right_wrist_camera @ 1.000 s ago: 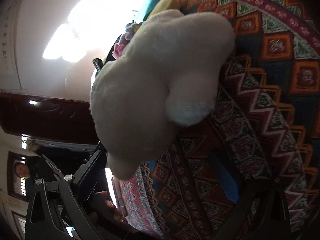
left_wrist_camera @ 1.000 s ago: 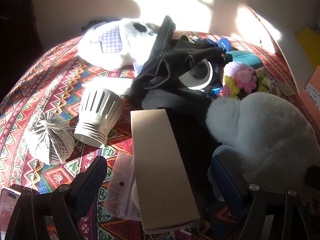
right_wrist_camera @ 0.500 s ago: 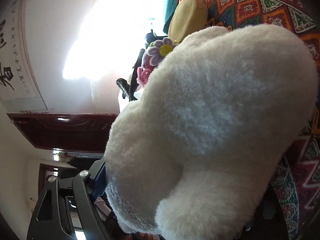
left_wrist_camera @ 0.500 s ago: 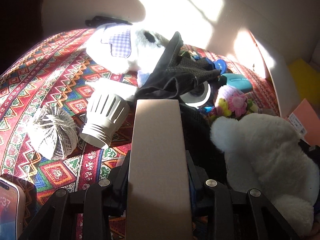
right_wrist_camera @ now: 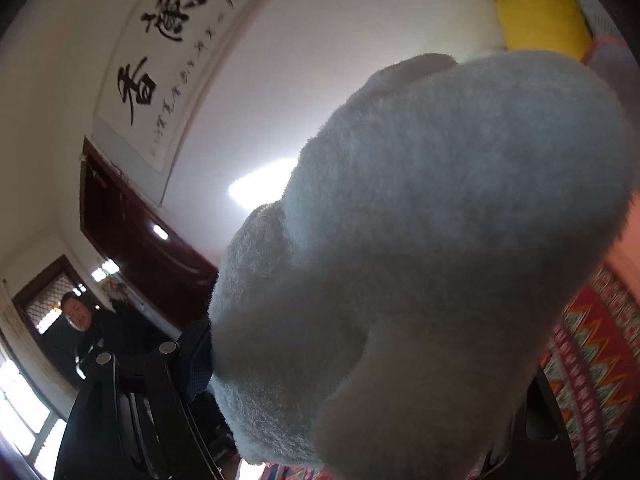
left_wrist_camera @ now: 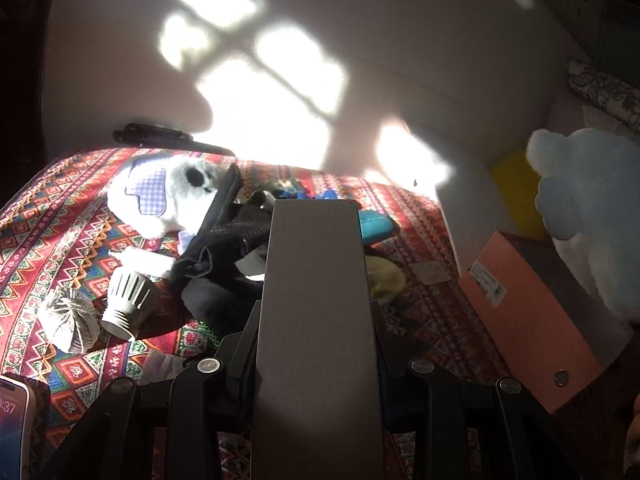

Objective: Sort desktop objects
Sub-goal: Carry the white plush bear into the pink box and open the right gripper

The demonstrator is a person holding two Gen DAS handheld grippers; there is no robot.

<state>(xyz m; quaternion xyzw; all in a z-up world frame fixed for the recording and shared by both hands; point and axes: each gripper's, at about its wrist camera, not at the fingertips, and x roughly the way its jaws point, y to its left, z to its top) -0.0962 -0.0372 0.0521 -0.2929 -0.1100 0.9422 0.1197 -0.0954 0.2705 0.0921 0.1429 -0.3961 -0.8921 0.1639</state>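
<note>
Long cardboard box [left_wrist_camera: 316, 320]: centre of the left wrist frame, clamped between the closed-in fingers of the left gripper [left_wrist_camera: 316, 364], raised over the patterned tabletop [left_wrist_camera: 60, 232]. White plush toy [right_wrist_camera: 420, 260]: filled the right wrist frame, pinched in the right gripper [right_wrist_camera: 360, 380]; also at right edge of the left view. On the tabletop, left: twine ball [left_wrist_camera: 72, 320], ribbed white cup [left_wrist_camera: 128, 300], black glove [left_wrist_camera: 228, 248], panda plush [left_wrist_camera: 168, 196]. Lower right: orange box [left_wrist_camera: 540, 320].
</note>
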